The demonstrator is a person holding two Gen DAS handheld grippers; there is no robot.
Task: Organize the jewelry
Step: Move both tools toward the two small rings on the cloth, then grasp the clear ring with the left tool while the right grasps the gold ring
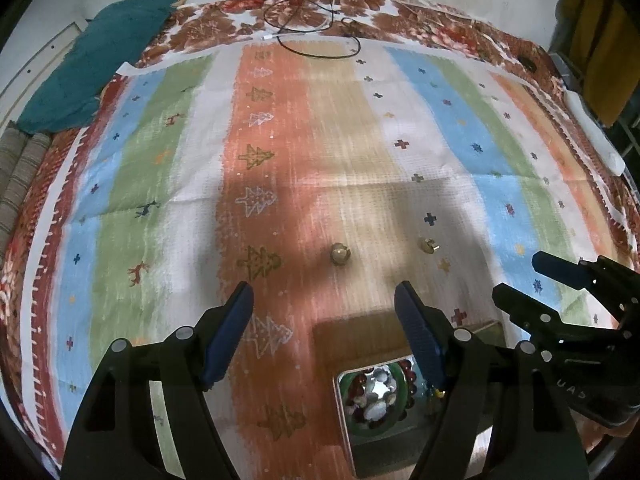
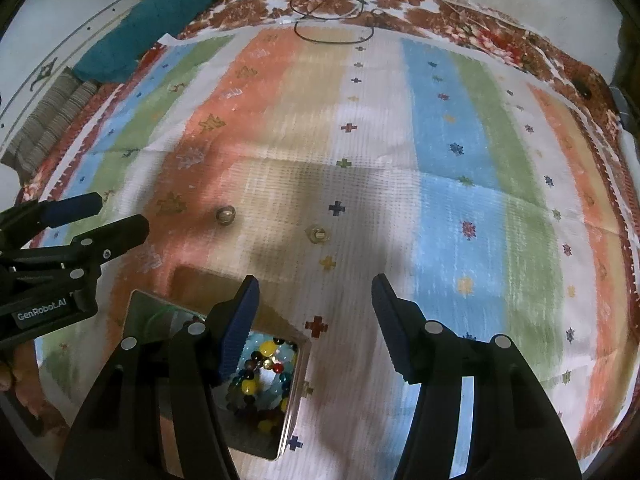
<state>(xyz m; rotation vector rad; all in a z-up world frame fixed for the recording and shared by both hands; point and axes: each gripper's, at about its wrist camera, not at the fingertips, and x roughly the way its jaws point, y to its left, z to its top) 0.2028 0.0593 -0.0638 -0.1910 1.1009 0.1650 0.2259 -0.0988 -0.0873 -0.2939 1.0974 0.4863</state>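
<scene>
A: What lies at the far left?
B: A teal cloth [image 1: 100, 56] sits at the far-left corner of the striped mat [image 1: 180, 184]. A black cable [image 1: 316, 24] loops along the mat's far edge.

A: And the left gripper [image 1: 324, 308]?
B: It hangs over the mat with its fingers spread wide and nothing between them. Just beyond its tips a small round gold earring [image 1: 340, 255] rests on the tan stripe. A second earring [image 1: 428, 245] lies near it to the right, apart from the first.

A: Where is the box?
B: A clear jewelry box [image 2: 298, 376] sits on the mat under the grippers, holding coloured beads [image 2: 260, 368]. The right gripper's left finger overlaps it in the right wrist view.

A: The right gripper [image 2: 316, 304]?
B: Its fingers also stand apart, holding nothing. In the left wrist view it shows at the right edge.
</scene>
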